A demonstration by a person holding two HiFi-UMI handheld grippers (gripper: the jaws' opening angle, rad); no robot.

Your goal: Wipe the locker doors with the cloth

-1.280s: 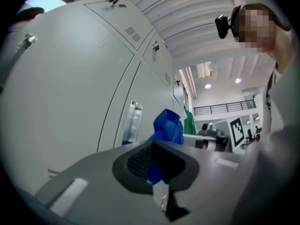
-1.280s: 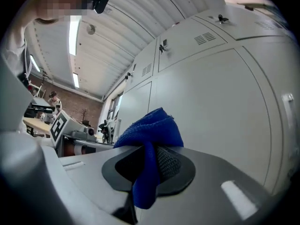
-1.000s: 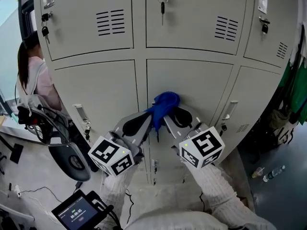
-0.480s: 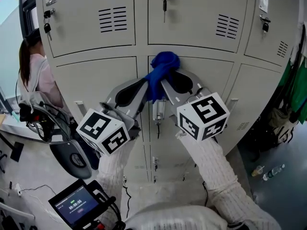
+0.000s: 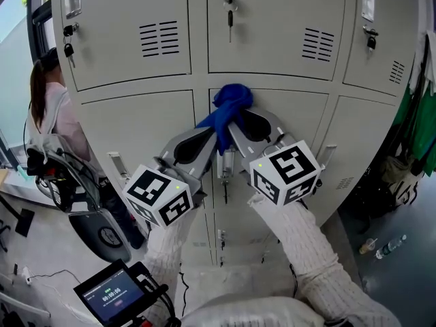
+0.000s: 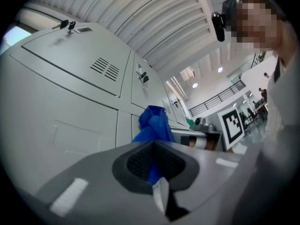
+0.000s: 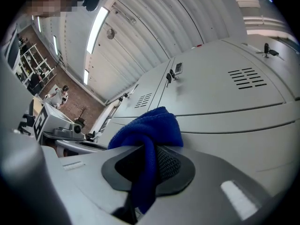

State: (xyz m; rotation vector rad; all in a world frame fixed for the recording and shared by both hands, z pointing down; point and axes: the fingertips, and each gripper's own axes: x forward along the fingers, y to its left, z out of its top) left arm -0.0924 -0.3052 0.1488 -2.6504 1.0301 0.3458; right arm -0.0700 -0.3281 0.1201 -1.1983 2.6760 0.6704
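The cloth (image 5: 230, 105) is bunching against the top edge of the lower middle locker door (image 5: 286, 131), where we are pressing it with both tools. We are pinching a thin blue tail in the left gripper (image 5: 210, 133), jaws closed tight on the fabric. We are clamping the thicker wad in the right gripper (image 5: 238, 122), jaws likewise closed on it, tips just beside each other.

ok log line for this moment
left tongs: shut on cloth | right tongs: shut on cloth | cloth: bunched, against middle door
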